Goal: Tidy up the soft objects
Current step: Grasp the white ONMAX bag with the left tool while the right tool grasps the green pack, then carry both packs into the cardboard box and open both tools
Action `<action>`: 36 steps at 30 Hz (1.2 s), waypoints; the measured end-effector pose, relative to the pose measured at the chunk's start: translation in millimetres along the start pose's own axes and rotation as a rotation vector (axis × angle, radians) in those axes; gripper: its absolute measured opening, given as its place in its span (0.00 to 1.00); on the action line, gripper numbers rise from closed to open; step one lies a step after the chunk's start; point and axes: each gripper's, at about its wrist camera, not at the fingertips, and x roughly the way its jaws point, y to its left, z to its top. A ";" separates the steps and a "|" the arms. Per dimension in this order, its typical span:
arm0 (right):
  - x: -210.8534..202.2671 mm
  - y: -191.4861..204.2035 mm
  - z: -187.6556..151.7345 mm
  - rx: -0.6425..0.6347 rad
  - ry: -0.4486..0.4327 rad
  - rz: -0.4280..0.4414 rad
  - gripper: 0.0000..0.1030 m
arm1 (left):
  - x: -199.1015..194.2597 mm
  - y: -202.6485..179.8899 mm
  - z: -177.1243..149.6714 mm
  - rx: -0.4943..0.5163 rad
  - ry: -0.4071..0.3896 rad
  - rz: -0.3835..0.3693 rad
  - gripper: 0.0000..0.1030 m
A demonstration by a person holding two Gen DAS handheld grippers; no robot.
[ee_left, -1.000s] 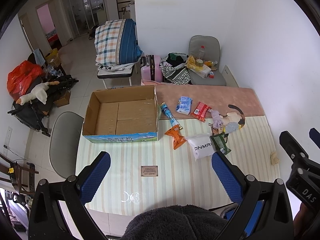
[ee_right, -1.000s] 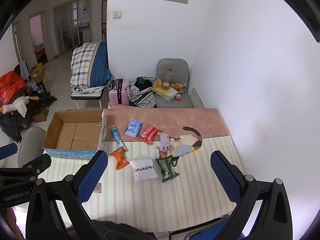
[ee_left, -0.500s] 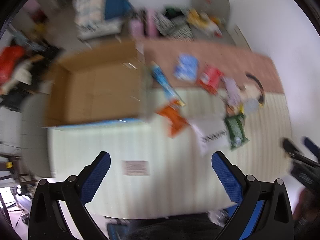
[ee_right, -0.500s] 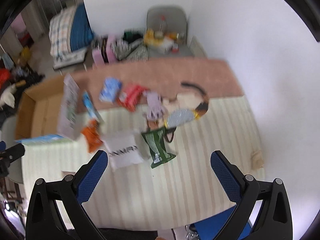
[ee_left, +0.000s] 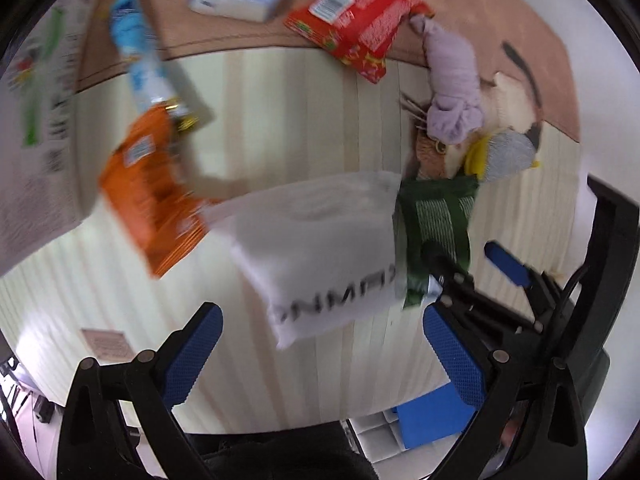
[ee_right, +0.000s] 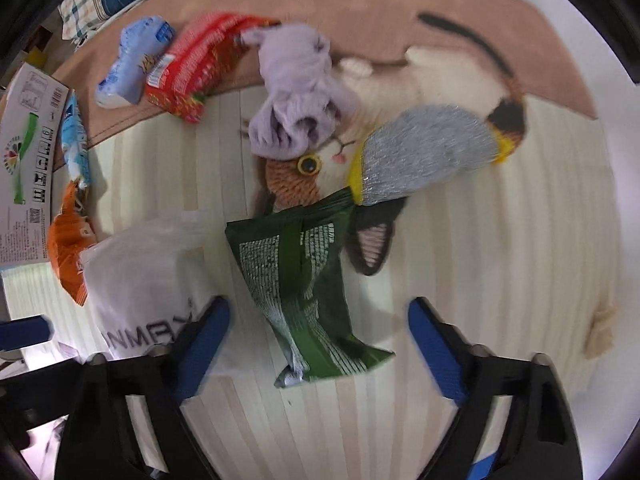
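Observation:
Soft packets lie on a striped tabletop (ee_right: 480, 280). A green packet (ee_right: 304, 280) lies below my right gripper (ee_right: 318, 344), between its blue fingers; the jaws are closing and the pads stand clear of it. A white bag with dark lettering (ee_left: 320, 248) lies just ahead of my open left gripper (ee_left: 322, 354), touching the green packet (ee_left: 436, 224). Farther off are a lilac sock bundle (ee_right: 296, 92), a grey and yellow pouch (ee_right: 424, 156), a red packet (ee_right: 196, 68), a pale blue tissue pack (ee_right: 132, 60), an orange packet (ee_left: 156, 196) and a blue tube (ee_left: 144, 64). The right gripper (ee_left: 476, 268) shows at the right.
A cat-shaped knitted mat (ee_right: 296, 180) lies under the sock and pouch. A pink mat (ee_right: 360, 8) covers the table's far part. A cardboard box flap (ee_left: 36, 120) stands at the left. A white wall (ee_right: 612, 160) runs along the right edge.
Both grippers have dropped toward the table and tipped downward, so the packets now fill the views. The right jaws have narrowed around the green packet. The room beyond has left view.

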 end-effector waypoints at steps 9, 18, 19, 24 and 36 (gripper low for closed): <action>30.0 -43.6 -23.0 0.090 0.070 0.054 0.48 | 49.0 -15.2 24.2 0.027 0.062 0.152 1.00; 82.8 -39.2 -32.1 0.097 0.119 0.088 0.54 | 85.3 -9.2 27.6 0.024 0.059 0.108 0.82; 87.5 -37.8 -33.9 0.098 0.122 0.090 0.42 | 85.1 -11.8 25.7 0.028 0.048 0.112 0.78; 96.0 -21.4 -51.4 0.101 0.117 0.095 0.29 | 64.7 -13.6 10.2 0.079 -0.056 0.147 0.70; -15.6 98.9 -85.1 -0.035 -0.096 0.308 0.25 | -133.4 52.5 -54.2 0.091 -0.344 0.060 0.69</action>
